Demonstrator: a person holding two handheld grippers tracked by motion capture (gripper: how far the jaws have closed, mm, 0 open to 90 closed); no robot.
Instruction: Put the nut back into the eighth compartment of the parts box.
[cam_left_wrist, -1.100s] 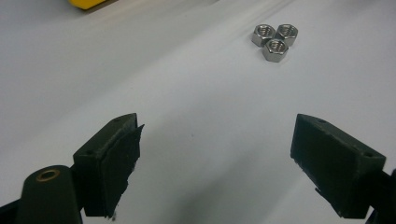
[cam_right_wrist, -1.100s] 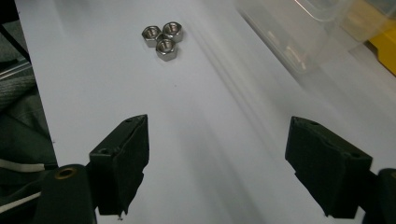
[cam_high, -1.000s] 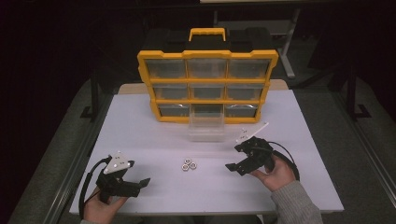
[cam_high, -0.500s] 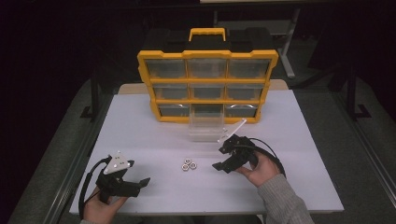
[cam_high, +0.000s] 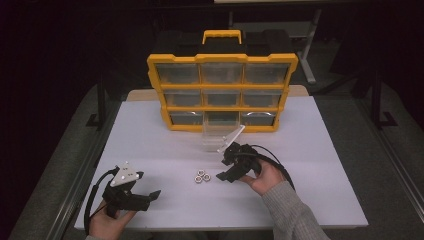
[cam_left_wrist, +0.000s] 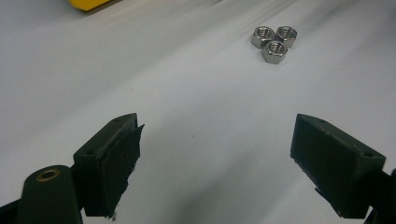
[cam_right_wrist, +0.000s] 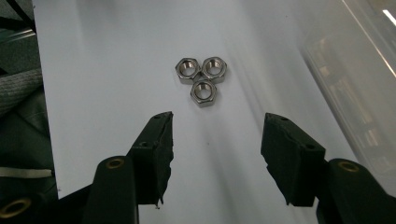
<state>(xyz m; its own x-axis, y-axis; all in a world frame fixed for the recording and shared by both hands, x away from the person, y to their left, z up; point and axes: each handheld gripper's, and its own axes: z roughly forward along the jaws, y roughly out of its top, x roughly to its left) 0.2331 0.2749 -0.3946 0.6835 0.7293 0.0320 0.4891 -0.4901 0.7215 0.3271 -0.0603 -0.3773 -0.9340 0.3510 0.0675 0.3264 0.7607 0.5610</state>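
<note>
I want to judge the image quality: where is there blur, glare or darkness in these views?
High view: the room behind the organizer is dark, the table evenly lit. Left gripper view: the nuts are sharp, the far table streaks. Right gripper view: the nuts are sharp, the clear drawer is blurred with a bright glare line; soft shadows lie under the open right gripper.

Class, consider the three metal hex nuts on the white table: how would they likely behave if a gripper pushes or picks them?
The hex nuts lie flat, so they'd probably slide, not roll. Shiny metal suggests stiff, fairly heavy, possibly slippery between jaws. Touching in a cluster, they'd likely scatter together.
</note>
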